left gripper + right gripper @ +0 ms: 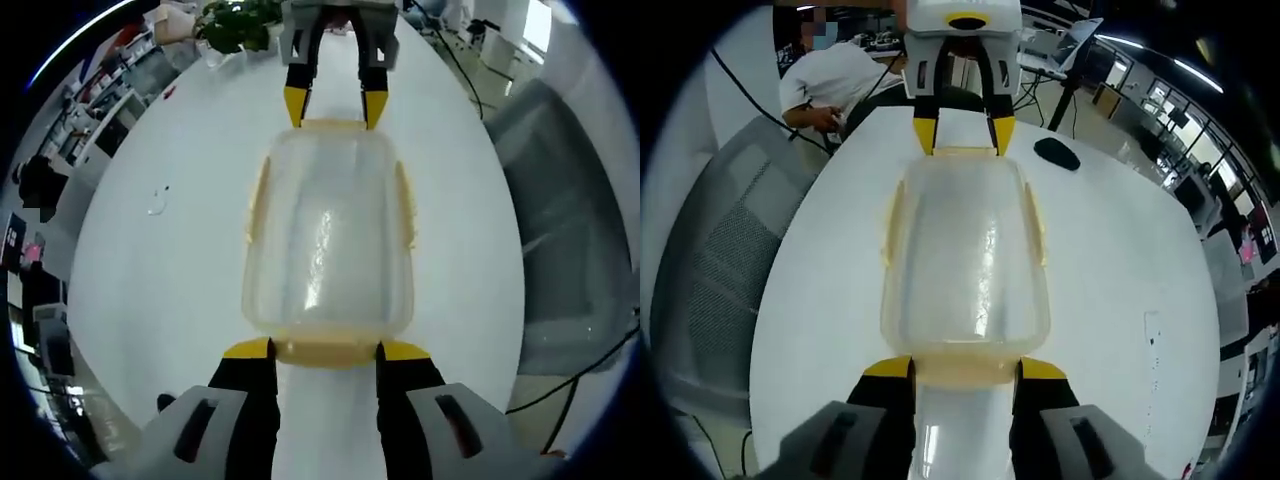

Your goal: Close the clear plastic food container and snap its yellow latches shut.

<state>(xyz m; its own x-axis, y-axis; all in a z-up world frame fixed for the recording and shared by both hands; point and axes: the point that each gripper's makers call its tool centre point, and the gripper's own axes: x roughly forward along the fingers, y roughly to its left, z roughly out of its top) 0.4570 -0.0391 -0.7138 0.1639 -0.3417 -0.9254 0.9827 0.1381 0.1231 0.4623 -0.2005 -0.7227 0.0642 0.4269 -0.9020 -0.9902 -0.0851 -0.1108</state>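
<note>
I see my left gripper (325, 349) as 2 black jaws capped with yellow tips, rising from a pale grey housing with a dark slot on each side. My right gripper (965, 368) looks the same: 2 black jaws, yellow tips, grey slotted housing, with a yellow mark on its white-grey body across the table.

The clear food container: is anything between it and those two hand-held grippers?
Nothing visible. The left hand-held gripper and the right hand-held gripper sit at opposite short ends of the clear food container, each straddling a yellow end latch.
</note>
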